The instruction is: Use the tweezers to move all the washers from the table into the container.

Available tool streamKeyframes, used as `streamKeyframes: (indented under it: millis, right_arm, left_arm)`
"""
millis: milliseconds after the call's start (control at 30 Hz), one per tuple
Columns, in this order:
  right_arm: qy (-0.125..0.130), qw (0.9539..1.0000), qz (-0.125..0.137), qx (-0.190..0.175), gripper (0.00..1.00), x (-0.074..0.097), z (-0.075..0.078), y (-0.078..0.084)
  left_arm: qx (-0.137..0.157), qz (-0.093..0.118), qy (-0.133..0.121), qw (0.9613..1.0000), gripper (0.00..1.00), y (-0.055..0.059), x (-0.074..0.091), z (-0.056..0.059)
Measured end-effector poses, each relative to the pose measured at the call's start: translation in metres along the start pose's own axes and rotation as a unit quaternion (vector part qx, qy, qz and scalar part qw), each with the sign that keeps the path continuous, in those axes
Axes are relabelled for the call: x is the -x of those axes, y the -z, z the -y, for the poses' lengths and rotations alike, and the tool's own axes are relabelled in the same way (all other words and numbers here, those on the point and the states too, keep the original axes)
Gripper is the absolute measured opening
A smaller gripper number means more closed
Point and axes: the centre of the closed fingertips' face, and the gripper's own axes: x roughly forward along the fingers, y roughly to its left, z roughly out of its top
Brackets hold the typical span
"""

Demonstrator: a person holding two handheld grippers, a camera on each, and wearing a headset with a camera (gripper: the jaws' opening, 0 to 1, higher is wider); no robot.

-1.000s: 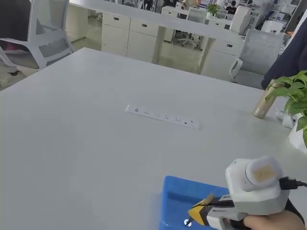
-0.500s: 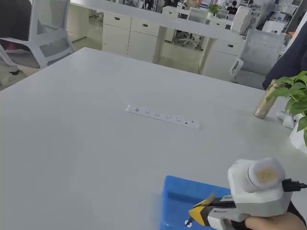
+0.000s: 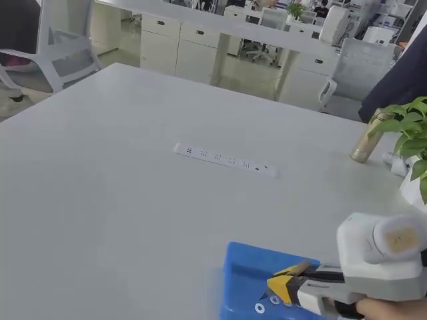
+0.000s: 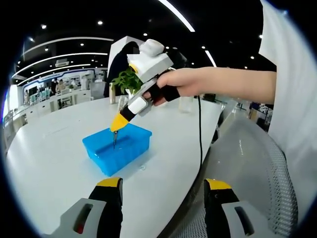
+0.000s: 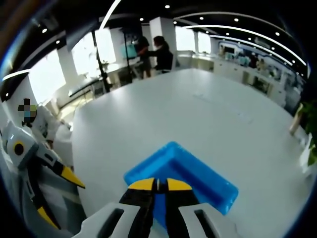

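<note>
Right gripper (image 5: 158, 184), white body with yellow-tipped jaws: jaws closed to a hairline gap and clamped on a pair of thin dark metal tweezers (image 4: 115, 139); the gripper is carried in a bare hand (image 4: 171, 84). Tweezers: in the left gripper view the long axis is close to upright, with the points down inside the open top of a shallow rectangular blue plastic container (image 4: 117, 148); whether the points touch its floor cannot be told. Container: stands on the table near the front edge, directly beneath the right gripper. In the head view two small silvery ring washers (image 3: 259, 308) lie on its floor by the near corner, just beside each other. Left gripper (image 4: 163, 183), same make: jaws spread wide with nothing between them, held by the table's edge and aimed toward the container. Surface: large matte white table (image 3: 120, 173). It bears a long white power strip (image 3: 225, 161) well beyond the container, and at the far right a slim gold-coloured bottle (image 3: 365, 140) near a green leafy plant (image 3: 410, 127). Room: open office with white cabinets, grey mesh chairs (image 3: 60, 40) and ceiling strip lights.
</note>
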Motion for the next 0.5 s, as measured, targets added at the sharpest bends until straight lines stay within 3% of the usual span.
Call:
streamKeyframes:
  millis: [233,500]
  right_arm:
    - [-0.02,0.9988,0.042,-0.018,0.03,0.012,-0.015,-0.021]
    - [-0.034,0.9978,0.051,-0.023,0.03,0.015,-0.029,-0.022]
  left_arm:
    - [0.004,-0.001,-0.003,1.0,0.66,0.001,0.0,-0.001]
    - [0.007,-0.005,-0.004,1.0,0.66,0.002,0.0,-0.002]
